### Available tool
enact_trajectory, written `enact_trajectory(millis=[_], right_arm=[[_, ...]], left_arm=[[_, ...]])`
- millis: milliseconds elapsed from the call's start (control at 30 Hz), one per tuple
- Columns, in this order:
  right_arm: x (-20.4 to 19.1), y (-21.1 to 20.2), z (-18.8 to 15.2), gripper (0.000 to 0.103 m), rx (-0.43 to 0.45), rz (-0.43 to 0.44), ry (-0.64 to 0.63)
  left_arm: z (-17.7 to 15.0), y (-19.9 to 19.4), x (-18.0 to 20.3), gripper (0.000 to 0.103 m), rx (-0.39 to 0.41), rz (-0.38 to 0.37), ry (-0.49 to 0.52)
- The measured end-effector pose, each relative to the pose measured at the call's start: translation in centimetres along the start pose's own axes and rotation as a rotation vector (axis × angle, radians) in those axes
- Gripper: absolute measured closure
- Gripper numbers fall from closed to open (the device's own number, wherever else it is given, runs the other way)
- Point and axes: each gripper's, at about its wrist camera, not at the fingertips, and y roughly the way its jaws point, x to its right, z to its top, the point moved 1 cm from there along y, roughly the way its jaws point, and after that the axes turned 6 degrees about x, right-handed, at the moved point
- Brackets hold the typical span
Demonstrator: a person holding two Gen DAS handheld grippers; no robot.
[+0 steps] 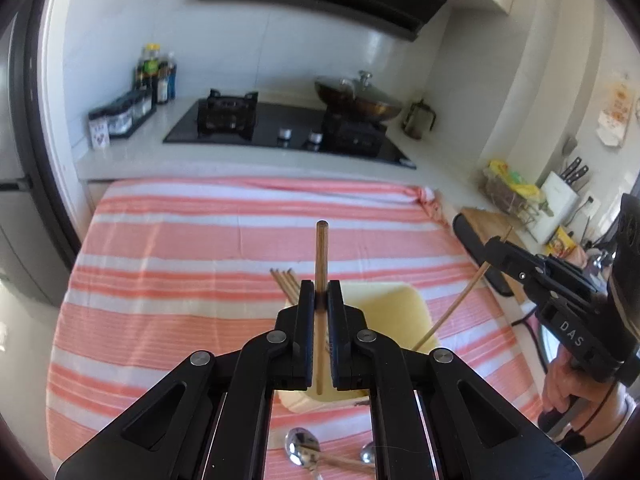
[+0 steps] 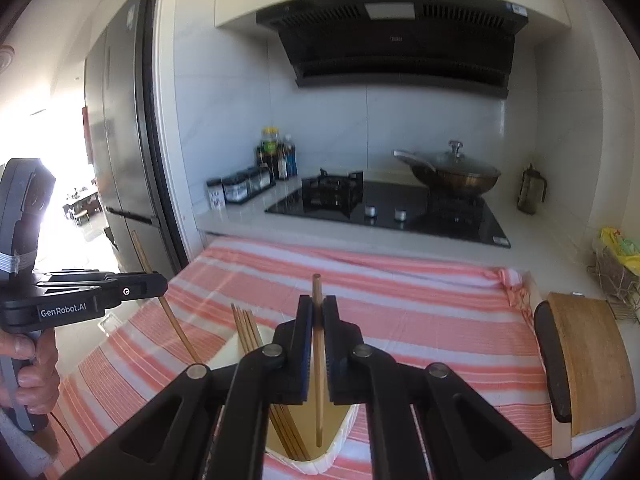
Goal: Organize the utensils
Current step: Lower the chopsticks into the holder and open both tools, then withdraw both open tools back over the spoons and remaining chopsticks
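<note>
the left gripper (image 1: 320, 300), low centre of its own view, is clamped tight on one wooden chopstick (image 1: 321, 256) that stands nearly upright, its blunt round end above the jaws and its thin end below them over the pale yellow box (image 1: 392, 304). the right gripper (image 2: 318, 316), low centre of its view, is pinched just as tight on a second chopstick (image 2: 318, 380), whose tip hangs inside the box's open mouth (image 2: 340, 436), beside a bundle of chopsticks (image 2: 250, 330) already leaning there. both sticks look light, stiff, smooth and round, so they may pivot or slip in the pads; a hold near the middle seems steadiest. the box looks like matte plastic with rounded corners, on a soft pink-and-white striped cloth (image 1: 180, 240). two shiny metal spoons (image 1: 302, 446) lie at the bottom edge of the left view.
</note>
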Motion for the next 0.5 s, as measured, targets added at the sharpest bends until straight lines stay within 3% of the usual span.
enact_trajectory(millis=[133,167,200,233,267,300,400,500], right_arm=[[0.3,3.2,-1.3,0.096,-0.092,0.009,0.018],[0.4,3.6,-1.4,0.089,-0.098,0.019,0.03],[0.6,3.7,-1.4,0.081,-0.096,0.027,0.048],[0.8,3.5,-1.4,0.06,-0.083,0.031,0.074],[1.1,2.9,-1.3,0.05,-0.057,0.039,0.104],[1.4,2.1,-1.2,0.05,-0.026,0.043,0.126],[1.9,-0.4,-1.7,0.05,0.0,0.034,0.124],[2.7,-3.4,-4.0,0.05,-0.009,0.011,0.11]], left_arm=[[-1.2,2.8,-0.5,0.098,-0.078,0.015,0.001],[-1.4,2.8,-0.6,0.092,-0.088,0.018,-0.007],[-1.6,2.6,-0.9,0.079,-0.09,0.011,-0.019],[-1.7,2.1,-1.1,0.071,-0.083,0.002,-0.031],[-1.9,1.4,-1.4,0.057,-0.07,-0.001,-0.033],[-2.1,0.8,-1.5,0.05,-0.061,0.004,-0.026],[-3.7,-1.2,-2.3,0.043,-0.067,0.023,0.023],[-7.6,-3.3,-3.6,0.032,-0.096,0.041,0.044]])
